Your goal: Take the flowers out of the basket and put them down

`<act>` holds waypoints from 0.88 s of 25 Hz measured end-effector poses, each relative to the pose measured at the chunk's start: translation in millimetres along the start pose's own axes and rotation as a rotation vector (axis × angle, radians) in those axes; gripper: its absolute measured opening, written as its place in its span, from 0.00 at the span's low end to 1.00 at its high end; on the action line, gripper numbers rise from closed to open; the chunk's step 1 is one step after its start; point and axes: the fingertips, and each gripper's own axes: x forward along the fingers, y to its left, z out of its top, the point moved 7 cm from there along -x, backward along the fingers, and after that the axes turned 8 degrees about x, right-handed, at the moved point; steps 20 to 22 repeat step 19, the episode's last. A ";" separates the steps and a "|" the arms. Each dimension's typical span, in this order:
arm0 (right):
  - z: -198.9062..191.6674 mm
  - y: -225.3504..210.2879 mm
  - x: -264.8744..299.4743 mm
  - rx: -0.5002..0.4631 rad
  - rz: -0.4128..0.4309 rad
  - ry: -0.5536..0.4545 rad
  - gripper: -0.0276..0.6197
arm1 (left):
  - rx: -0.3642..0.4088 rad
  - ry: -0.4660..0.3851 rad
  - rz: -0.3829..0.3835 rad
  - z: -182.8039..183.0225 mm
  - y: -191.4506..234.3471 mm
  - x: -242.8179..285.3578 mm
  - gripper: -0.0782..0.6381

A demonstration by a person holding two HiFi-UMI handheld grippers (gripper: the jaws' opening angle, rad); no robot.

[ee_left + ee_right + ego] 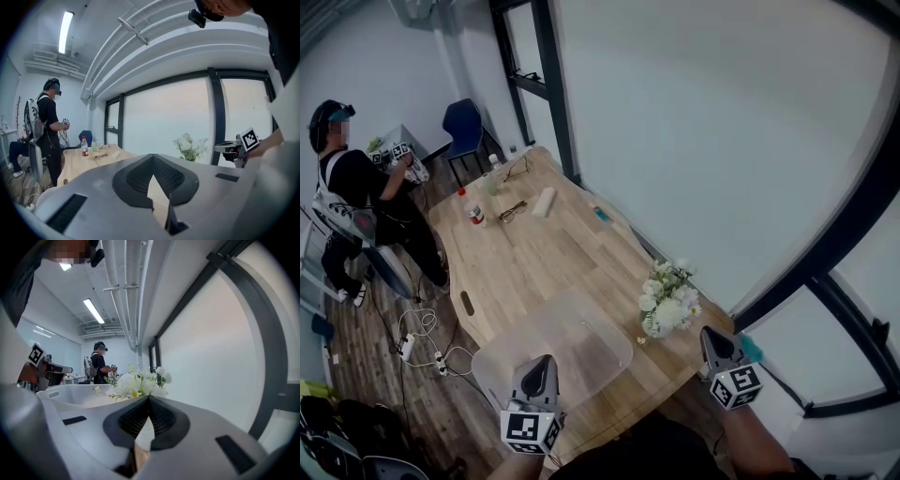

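Observation:
A bunch of white flowers (667, 300) with green leaves stands on the wooden table (525, 262), close to its right edge. It is just right of a translucent white basket (553, 352), and I see nothing inside the basket. My left gripper (542, 361) hovers over the basket's near rim, jaws together with nothing between them. My right gripper (710, 333) sits just right of the flowers, also shut and empty. In the right gripper view the flowers (140, 383) rise beyond the closed tips of the right gripper (149, 399), with the basket (75, 397) to their left.
A person (356, 187) stands at the far left of the room, holding grippers. On the far half of the table are a red-capped bottle (473, 211), glasses (512, 210) and a white roll (544, 202). A blue chair (467, 127) stands behind. Cables (417, 342) lie on the floor; windows line the right.

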 end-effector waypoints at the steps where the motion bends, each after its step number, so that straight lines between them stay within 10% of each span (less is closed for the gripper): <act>1: 0.0 1.0 0.4 -0.002 -0.001 0.000 0.08 | 0.002 0.002 -0.003 0.1 0.5 -0.2 0.12; 22: 6.0 14.0 3.5 -0.053 0.002 -0.003 0.08 | 0.017 -0.026 -0.011 3.9 8.6 -4.7 0.12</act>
